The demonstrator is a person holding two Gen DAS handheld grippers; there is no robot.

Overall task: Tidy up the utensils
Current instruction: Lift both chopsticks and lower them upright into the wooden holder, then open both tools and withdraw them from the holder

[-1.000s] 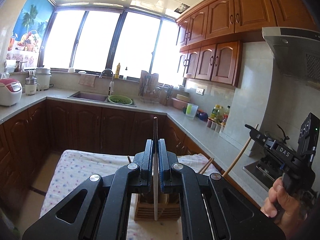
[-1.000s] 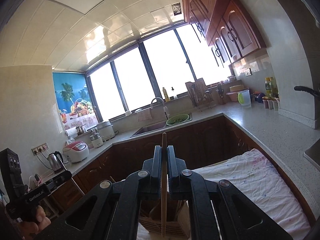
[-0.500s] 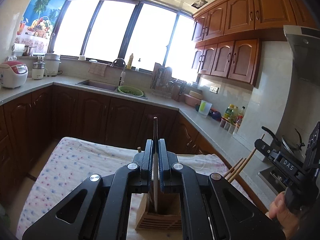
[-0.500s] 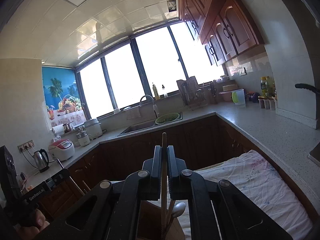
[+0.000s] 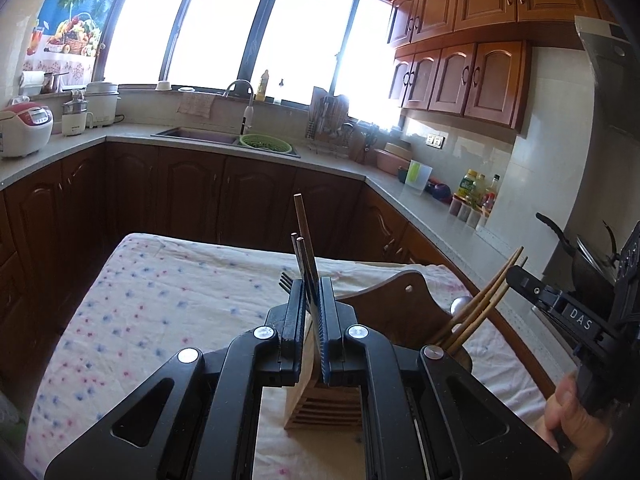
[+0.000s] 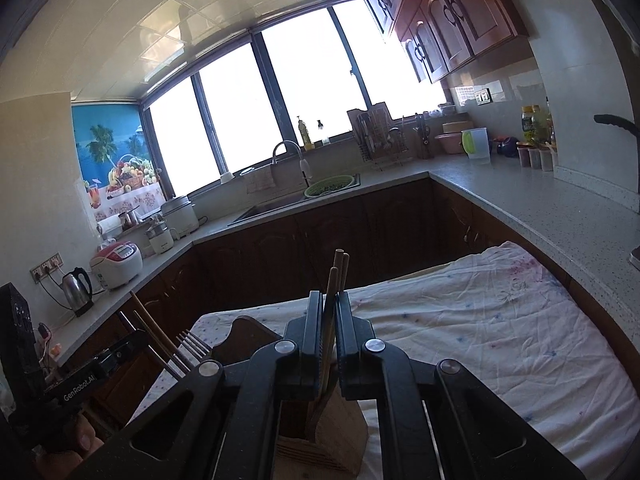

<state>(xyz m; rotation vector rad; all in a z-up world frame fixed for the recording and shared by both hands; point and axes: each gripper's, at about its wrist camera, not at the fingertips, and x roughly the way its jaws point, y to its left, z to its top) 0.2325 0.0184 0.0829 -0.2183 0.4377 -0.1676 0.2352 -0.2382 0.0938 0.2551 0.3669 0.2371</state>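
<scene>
Risk: left gripper [image 5: 311, 312] lets go early and its dark chopstick [image 5: 301, 224] tips out past the wooden holder [image 5: 326, 404] slot; jaws narrow, pinching it. Right gripper [image 6: 329, 332] jaws narrow on a light wooden chopstick [image 6: 331, 284], could jam against those already in. Holder stands upright on the cloth-covered desk [image 5: 160, 296], slatted, fork [image 5: 285, 280] and chopsticks inside.

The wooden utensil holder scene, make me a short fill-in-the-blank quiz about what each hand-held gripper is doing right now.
1. The wooden utensil holder stands on a table covered with a spotted ____.
2. The left hand-held gripper is shut on a pair of dark ____.
3. The right hand-held gripper grips light chopsticks made of ____.
4. Beside the dark chopsticks, the tines of a ____ stick up.

Missing words: cloth; chopsticks; wood; fork
</scene>
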